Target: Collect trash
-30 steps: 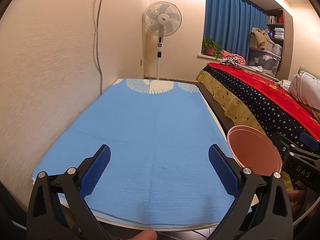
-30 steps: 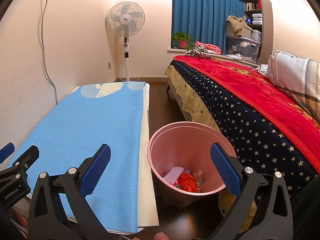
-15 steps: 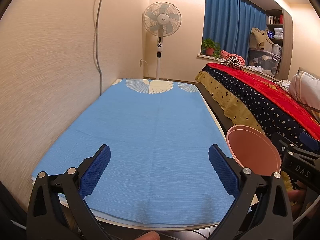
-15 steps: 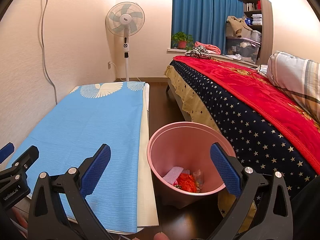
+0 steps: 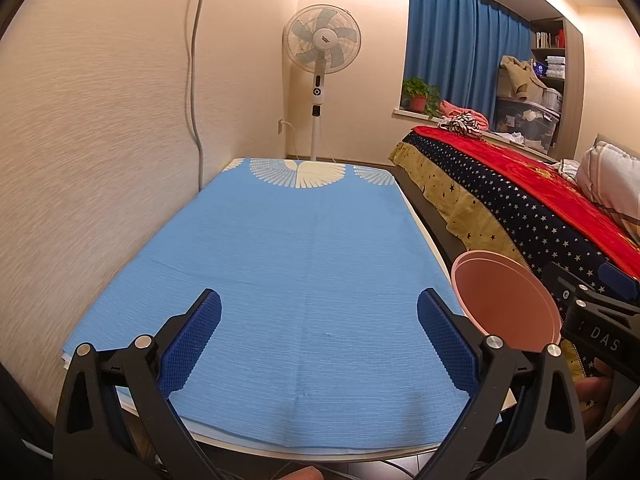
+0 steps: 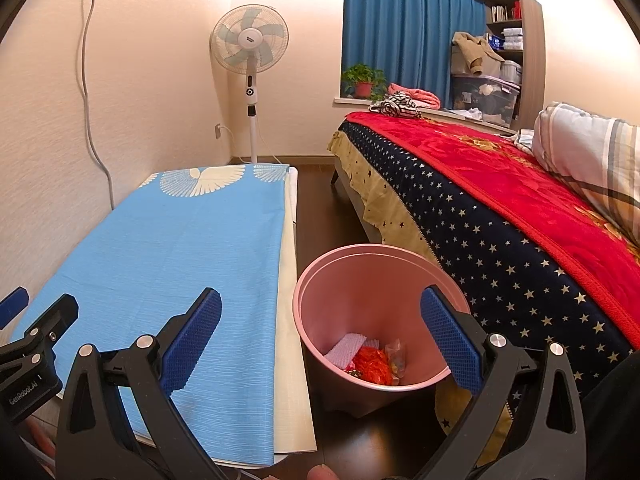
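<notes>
A pink trash bin [image 6: 376, 280] stands on the dark floor between the table and the bed; its rim also shows at the right in the left wrist view as the pink bin [image 5: 508, 304]. Inside lie an orange wrapper [image 6: 374, 366], a pale lilac piece [image 6: 346, 350] and a small clear packet [image 6: 396, 354]. My right gripper [image 6: 320, 332] is open above the bin's near rim, with nothing between its fingers. My left gripper [image 5: 320, 332] is open and holds nothing over the blue tablecloth [image 5: 304, 264]. I see no trash on the cloth.
The table [image 6: 290, 320] runs along the left wall. A bed with a red and starred blanket [image 6: 500, 208] fills the right. A standing fan [image 6: 250, 48] is at the far wall. Dark floor [image 6: 316, 204] separates table and bed.
Almost nothing has changed; both grippers stay open and nearly still, with only a slight drift of the views.
</notes>
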